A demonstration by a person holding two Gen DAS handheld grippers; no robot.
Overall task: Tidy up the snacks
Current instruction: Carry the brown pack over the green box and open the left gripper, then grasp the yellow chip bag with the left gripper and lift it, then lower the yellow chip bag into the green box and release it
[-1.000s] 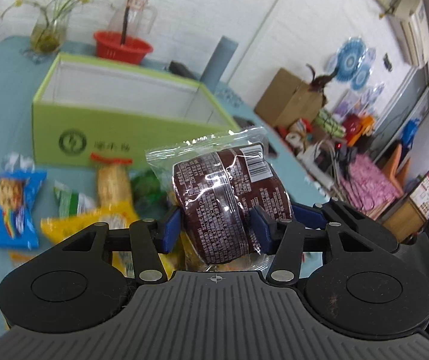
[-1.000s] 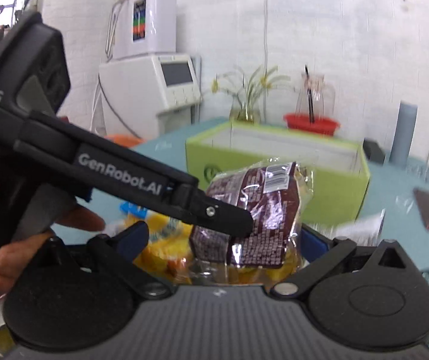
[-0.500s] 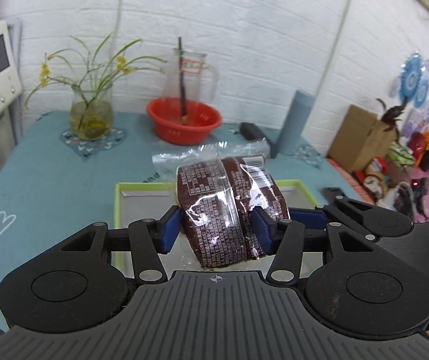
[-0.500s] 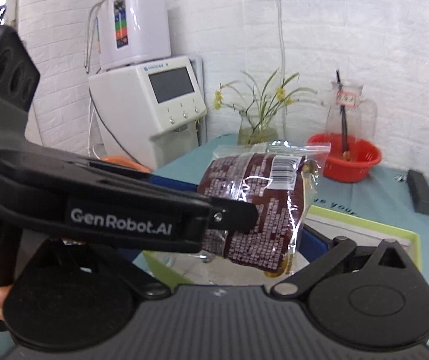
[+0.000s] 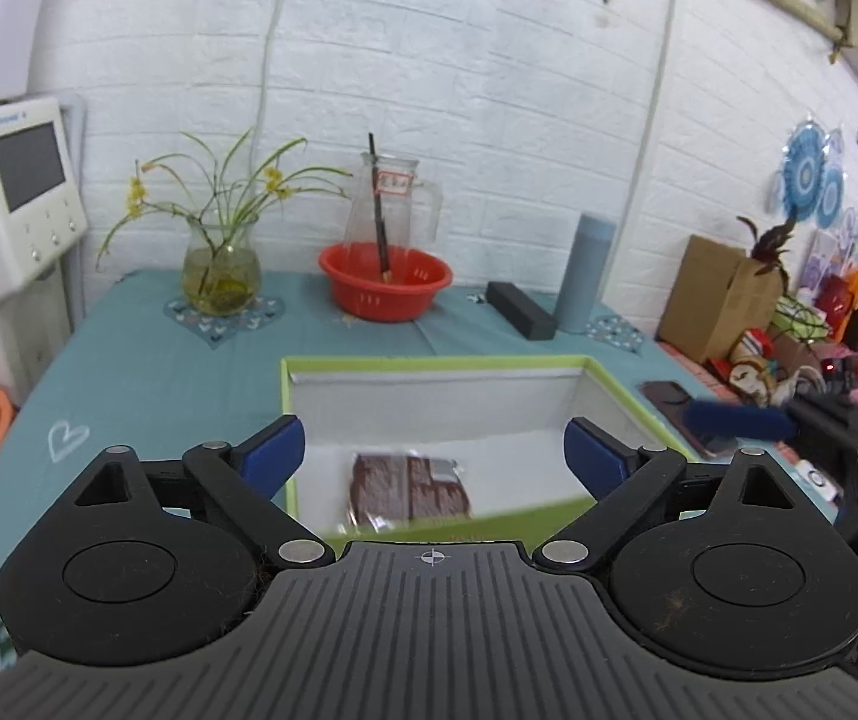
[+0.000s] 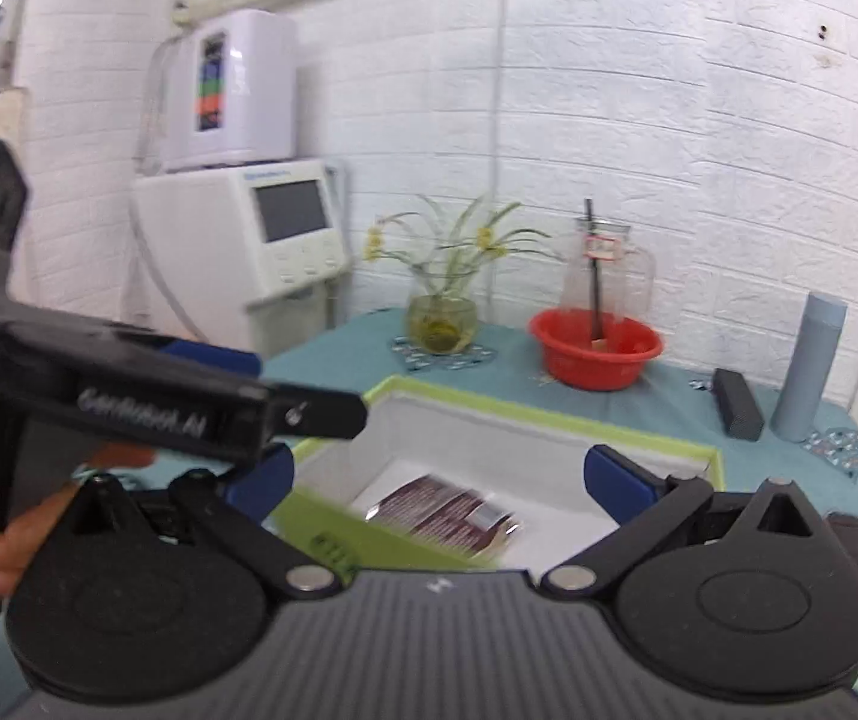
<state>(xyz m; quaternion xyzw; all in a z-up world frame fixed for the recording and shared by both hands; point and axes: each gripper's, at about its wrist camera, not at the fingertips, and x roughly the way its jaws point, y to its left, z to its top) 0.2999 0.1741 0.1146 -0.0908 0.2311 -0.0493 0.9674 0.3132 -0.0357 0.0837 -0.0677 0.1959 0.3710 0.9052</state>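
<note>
On the white floor of the green box [image 5: 621, 387], near its front wall, lies the brown snack pack [image 5: 408, 487], flat. Left gripper [image 5: 435, 447] above it: fingers just sprang wide apart, nothing btwn them. Right gripper [image 6: 438, 477] fingers also wide, empty. Box sits mid-tabletop [image 5: 147, 372].

the green box [image 5: 621, 396] stands open on top, its white floor mostly bare beside the brown snack pack [image 5: 408, 489]; the red basin [image 5: 385, 288] and grey bottle [image 5: 585, 273] crowd the table [image 5: 159, 372] behind.
</note>
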